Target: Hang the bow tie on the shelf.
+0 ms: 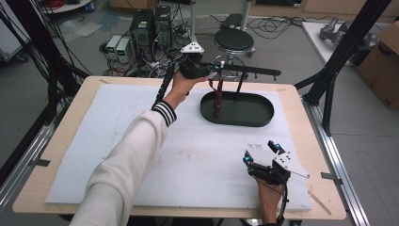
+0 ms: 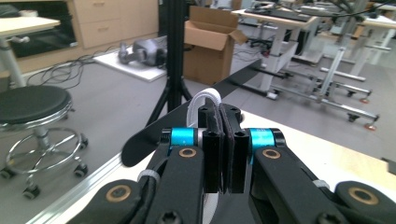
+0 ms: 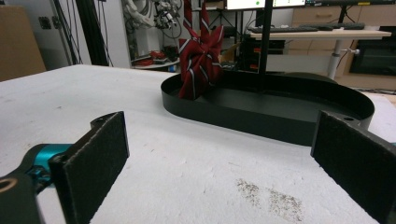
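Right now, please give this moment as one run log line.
left gripper: shut on white loop of striped bow tie | bow tie: hanging into black oval tray | right gripper: open, low over white mat

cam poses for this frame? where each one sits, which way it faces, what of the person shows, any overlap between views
High view: above the person's side, looking forward and down on the table; shows both forearms, left gripper over the black tray, right gripper low on the mat.
Left gripper view: rides the left gripper, faces out to the room floor; jaws shut on a white loop.
Right gripper view: rides the right gripper, faces level across the mat; jaws open.
Shared: high and right gripper views both show tray and red striped bow.
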Tool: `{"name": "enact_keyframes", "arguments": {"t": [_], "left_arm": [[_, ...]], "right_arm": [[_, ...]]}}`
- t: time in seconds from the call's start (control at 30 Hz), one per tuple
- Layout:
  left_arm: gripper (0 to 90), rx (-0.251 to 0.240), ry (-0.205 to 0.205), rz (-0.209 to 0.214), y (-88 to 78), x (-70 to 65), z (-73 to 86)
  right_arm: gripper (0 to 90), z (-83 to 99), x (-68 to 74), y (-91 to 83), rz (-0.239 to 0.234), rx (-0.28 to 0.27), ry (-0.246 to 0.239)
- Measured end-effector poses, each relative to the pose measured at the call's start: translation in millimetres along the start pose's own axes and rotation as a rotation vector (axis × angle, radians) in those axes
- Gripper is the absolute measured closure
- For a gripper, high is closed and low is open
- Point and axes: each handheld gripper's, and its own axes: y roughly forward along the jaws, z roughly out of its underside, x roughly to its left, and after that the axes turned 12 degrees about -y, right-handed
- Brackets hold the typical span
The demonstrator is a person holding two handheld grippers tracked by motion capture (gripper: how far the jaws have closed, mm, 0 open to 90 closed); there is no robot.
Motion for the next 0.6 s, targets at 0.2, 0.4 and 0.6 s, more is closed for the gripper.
{"name": "enact_keyframes", "arguments": {"t": [0.2,0.4,0.6], "left_arm": [[87.6,0.005,-0.010,-0.035,-0.5,5.1,4.1],[87.5,0.011,-0.035,-0.078,-4.7,12.9,14.6],[87.0,0.025,-0.054,-0.110,-10.8,17.7,20.4]], "right_arm": [[3.1,0.0,0.0,0.0,0.001,-0.001,0.000],[3.1,0.0,0.3,0.0,0.002,-0.001,-0.001],[3.1,0.0,0.3,-0.2,0.000,0.000,0.004]]}}
